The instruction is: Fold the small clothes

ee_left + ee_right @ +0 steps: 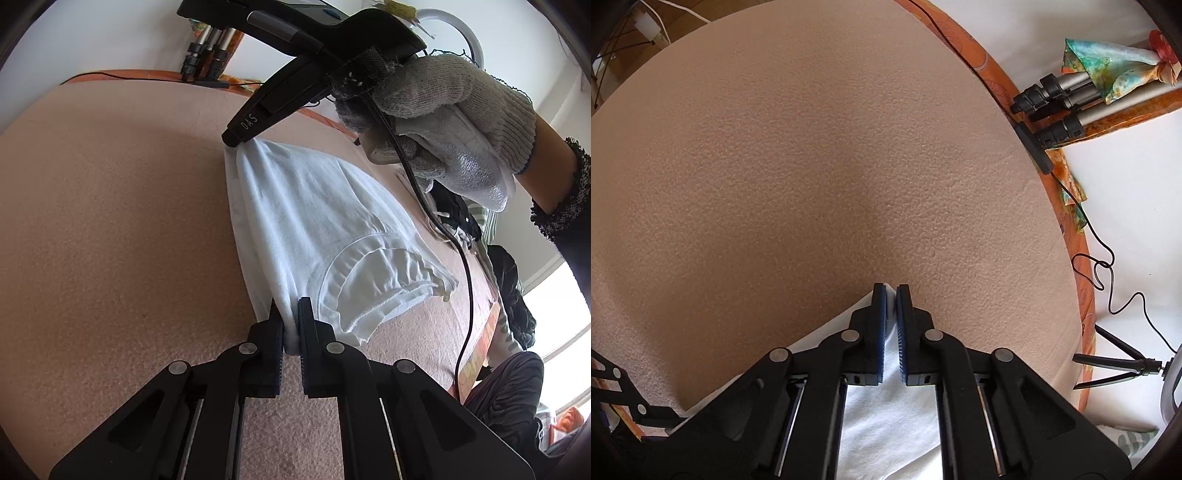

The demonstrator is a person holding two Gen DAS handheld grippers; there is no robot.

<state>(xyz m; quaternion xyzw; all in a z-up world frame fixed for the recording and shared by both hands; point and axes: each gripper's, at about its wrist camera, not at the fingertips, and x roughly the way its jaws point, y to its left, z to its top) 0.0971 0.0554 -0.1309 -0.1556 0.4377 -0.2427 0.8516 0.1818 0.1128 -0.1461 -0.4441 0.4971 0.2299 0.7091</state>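
Item under fold: one white garment, small, with an elastic gathered hem, lying on the pink padded surface near its middle.

My left gripper is clenched on the near corner of the cloth — a wad of white fabric shows pinched between the two dark pads. I hold it there to anchor one end of the edge so the piece cannot slide while the other end is worked.

My right gripper, seen in the left view as the black tool in my gloved hand, comes down steeply onto the far corner of the same edge. Its jaws stand nearly together, with a thin white strip between the blue pads; I judge it clamped on that corner. The fabric bunches into a point at its tip, which agrees with a pinch.

Between the two holds the edge runs fairly taut and straight — two corners of one side, held so the side can be lifted and carried over as one line.

A heap of dark and striped clothes sits near the right rim of the surface, apart from the white piece.

Judgement: grasp stage complete, fold itself not yet made. Risk: a thin pinch on the far corner may slip when lifted.
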